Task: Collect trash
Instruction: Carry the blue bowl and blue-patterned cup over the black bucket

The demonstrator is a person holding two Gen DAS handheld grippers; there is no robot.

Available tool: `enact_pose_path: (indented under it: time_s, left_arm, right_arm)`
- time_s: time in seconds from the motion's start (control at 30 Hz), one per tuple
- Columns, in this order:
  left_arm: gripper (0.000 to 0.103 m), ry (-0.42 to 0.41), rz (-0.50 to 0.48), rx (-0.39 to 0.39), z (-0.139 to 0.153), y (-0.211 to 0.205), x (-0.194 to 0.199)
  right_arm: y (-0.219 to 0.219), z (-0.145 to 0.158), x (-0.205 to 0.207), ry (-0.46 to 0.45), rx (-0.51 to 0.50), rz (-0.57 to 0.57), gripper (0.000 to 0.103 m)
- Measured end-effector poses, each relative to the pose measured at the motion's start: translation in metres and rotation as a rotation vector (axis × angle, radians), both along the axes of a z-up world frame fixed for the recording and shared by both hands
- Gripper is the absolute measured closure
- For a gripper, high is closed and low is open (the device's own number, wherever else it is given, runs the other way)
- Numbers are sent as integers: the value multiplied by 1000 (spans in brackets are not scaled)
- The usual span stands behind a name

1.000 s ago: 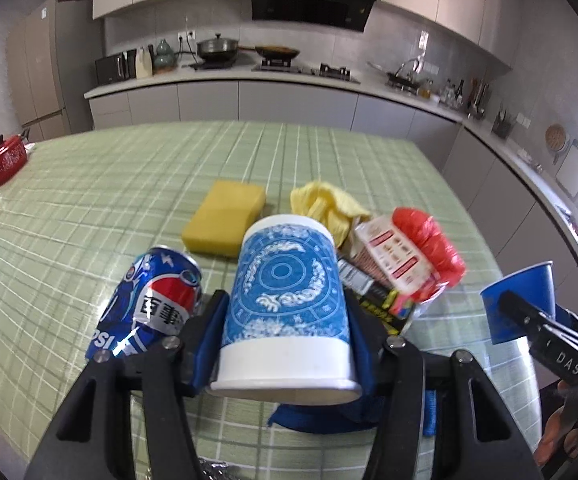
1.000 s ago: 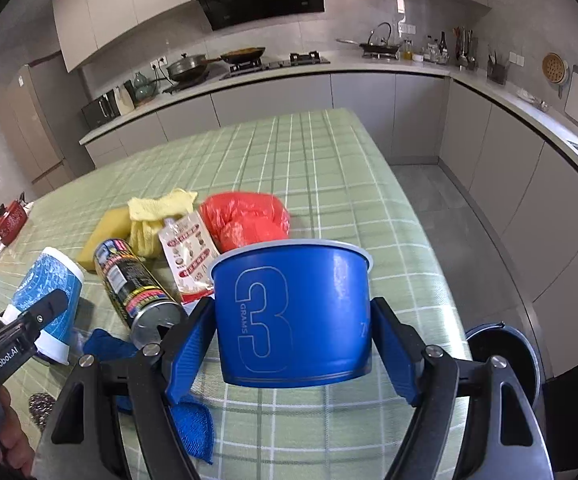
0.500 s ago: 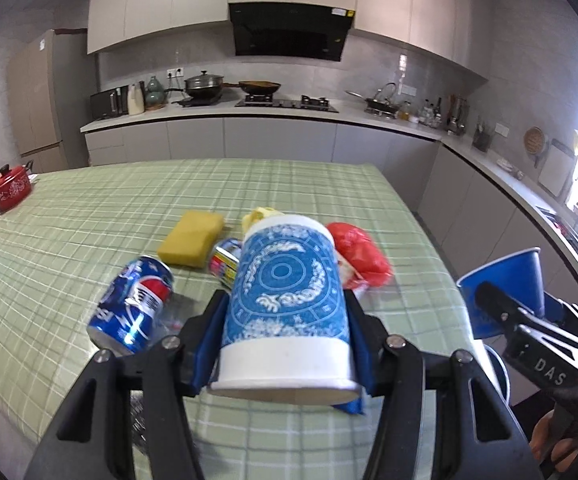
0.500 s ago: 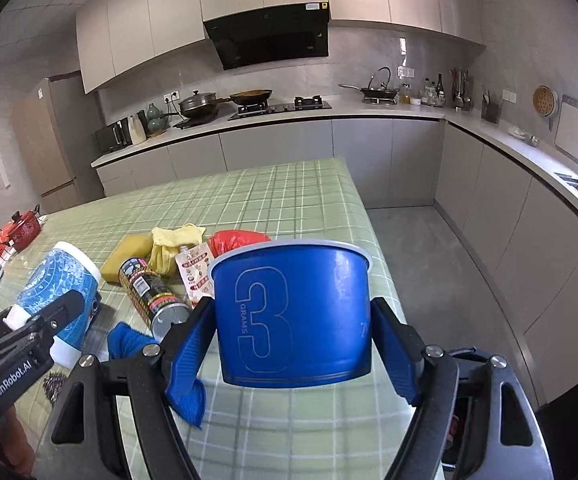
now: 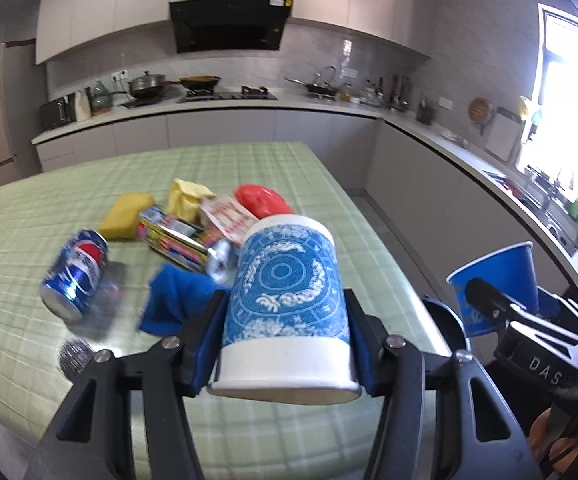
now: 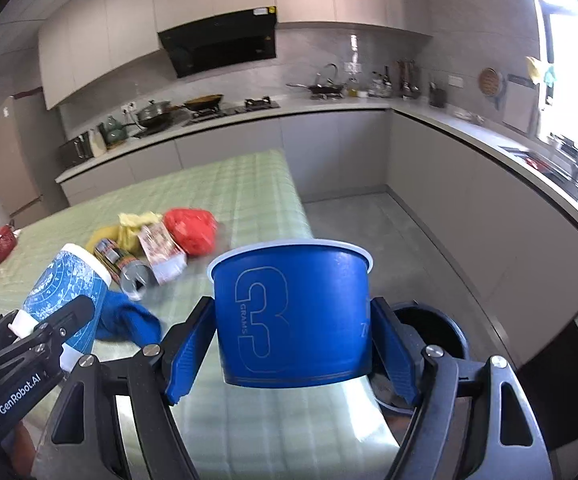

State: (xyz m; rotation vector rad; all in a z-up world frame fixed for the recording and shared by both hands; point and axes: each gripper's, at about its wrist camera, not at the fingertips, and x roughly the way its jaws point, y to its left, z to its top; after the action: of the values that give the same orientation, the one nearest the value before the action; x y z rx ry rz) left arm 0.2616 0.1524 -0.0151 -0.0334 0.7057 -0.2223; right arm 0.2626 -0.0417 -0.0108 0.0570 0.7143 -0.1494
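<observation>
Left hand-held gripper point(image 5: 287, 344) is clamped on the blue-and-white patterned paper cup point(image 5: 287, 296), pads pressing both sides low on its wall, the cup upright between the fingers and lifted off the desk point(image 5: 249, 432). Over on the other side, the right hand-held gripper point(image 6: 293, 344) grips the blue paper bowl point(image 6: 291, 312), blue pads squeezing its flanks, rim up and carried level, likely so nothing inside tips out.

And look where it's headed! A dark round trash bin point(image 6: 429, 328) sits on the floor just off the desk's edge, right behind and below the bowl in the right wrist view. My read: both hands are hauling their loads toward that bin, and the bowl is nearest to it.

Plenty left on the green checked cloth, well ahead of both grippers: a Pepsi can point(image 5: 75, 274) on its side, a second can point(image 5: 185, 242) lying beside a blue cloth point(image 5: 173, 300), a snack packet point(image 5: 229, 216), a red plastic bag point(image 5: 263, 200), a yellow sponge point(image 5: 127, 216) and a yellow rag point(image 5: 187, 196). A steel scourer point(image 5: 75, 356) lies near the desk's front edge.
</observation>
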Motion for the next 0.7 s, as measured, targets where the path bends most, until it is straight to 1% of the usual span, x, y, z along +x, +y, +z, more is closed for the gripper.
enact_pose_path:
  time_s: [0.1,0.23,0.33,0.4,0.5,0.6,0.7]
  left_arm:
    - [47,4,-32,1,1,-15,-12]
    - [47,-9,-58,7,6,-37,-22]
    - [47,-22,-64,11,5,-62,-31]
    - [47,-29,-59,20,3,-79,-35]
    - [47,-20,-45,22,-2,-116,-35]
    - [47,1,-36,17,-7,-151,-33]
    - [47,27,-41,19,-17,-195,-27]
  right_arm:
    - [-15,0,-16,15,27,-24,25]
    - [-36,5,-35,1,29,-41,24]
    - [-55,8,-42,-10,35,-46,24]
    - [-74,9,-48,-17,36,-47,24]
    - [-106,9,-49,-14,44,-40,25]
    - [-150,6,-47,1,43,-31,24]
    - [-197,3,-40,19,49,-35,24]
